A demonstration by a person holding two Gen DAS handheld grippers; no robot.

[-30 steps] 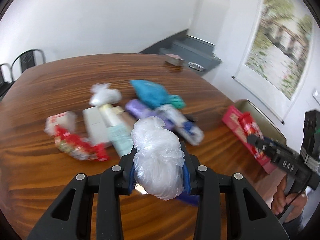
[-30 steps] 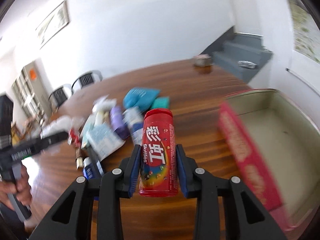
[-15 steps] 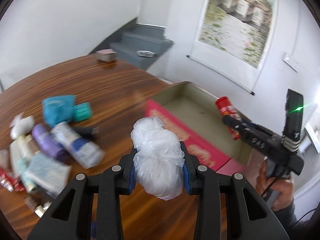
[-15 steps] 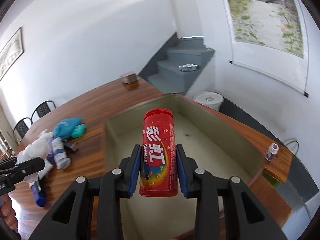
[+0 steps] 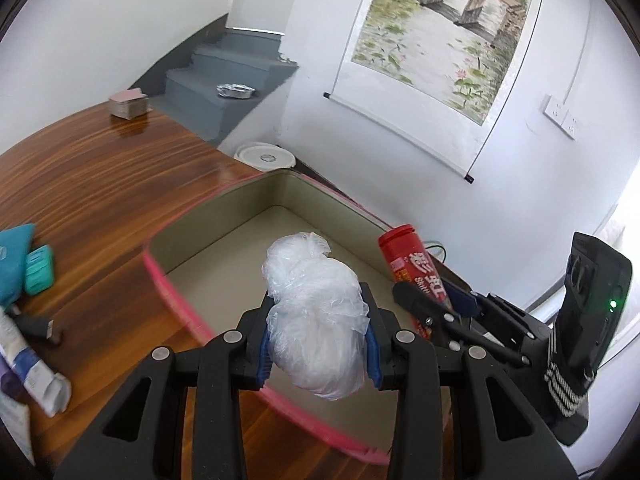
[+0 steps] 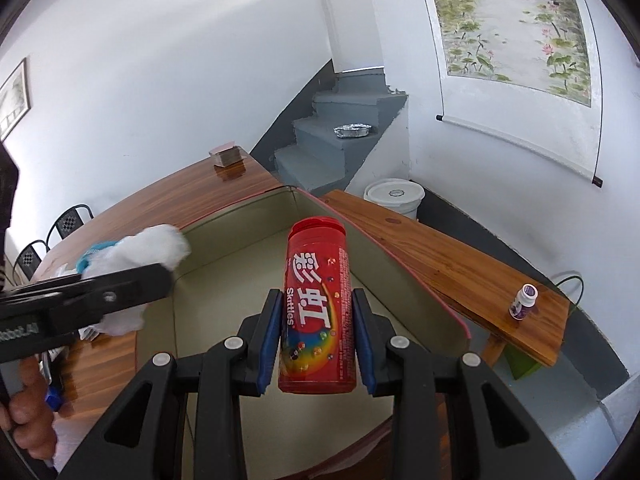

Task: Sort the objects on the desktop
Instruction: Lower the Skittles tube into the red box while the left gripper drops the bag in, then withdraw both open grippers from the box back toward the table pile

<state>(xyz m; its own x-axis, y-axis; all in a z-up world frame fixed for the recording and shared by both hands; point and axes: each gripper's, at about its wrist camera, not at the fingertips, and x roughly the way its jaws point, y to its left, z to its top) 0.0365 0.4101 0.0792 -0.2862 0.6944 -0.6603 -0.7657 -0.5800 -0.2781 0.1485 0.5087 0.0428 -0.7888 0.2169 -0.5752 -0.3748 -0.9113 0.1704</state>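
Note:
My left gripper (image 5: pixel 316 344) is shut on a white plastic-wrapped bundle (image 5: pixel 316 312) and holds it over the near rim of the open box (image 5: pixel 180 236), which has pink outer walls and an olive inside. My right gripper (image 6: pixel 316 332) is shut on a red Skittles tube (image 6: pixel 316 312), held upright above the inside of the box (image 6: pixel 224 240). In the left wrist view the right gripper (image 5: pixel 436 304) with the tube (image 5: pixel 408 256) is at the right over the box. In the right wrist view the left gripper (image 6: pixel 120 284) with the bundle (image 6: pixel 140 252) is at the left.
On the wooden table (image 5: pixel 100 176) left of the box lie a teal pouch (image 5: pixel 12 260), a teal case (image 5: pixel 40 268) and a white-blue tube (image 5: pixel 28 360). A small card box (image 5: pixel 128 104) stands at the far edge. A small purple bottle (image 6: pixel 524 300) stands on a side bench.
Both grippers have swung from the pile of objects over to the box, each still holding its object. The left gripper has come closer to the box rim, beside the right gripper.

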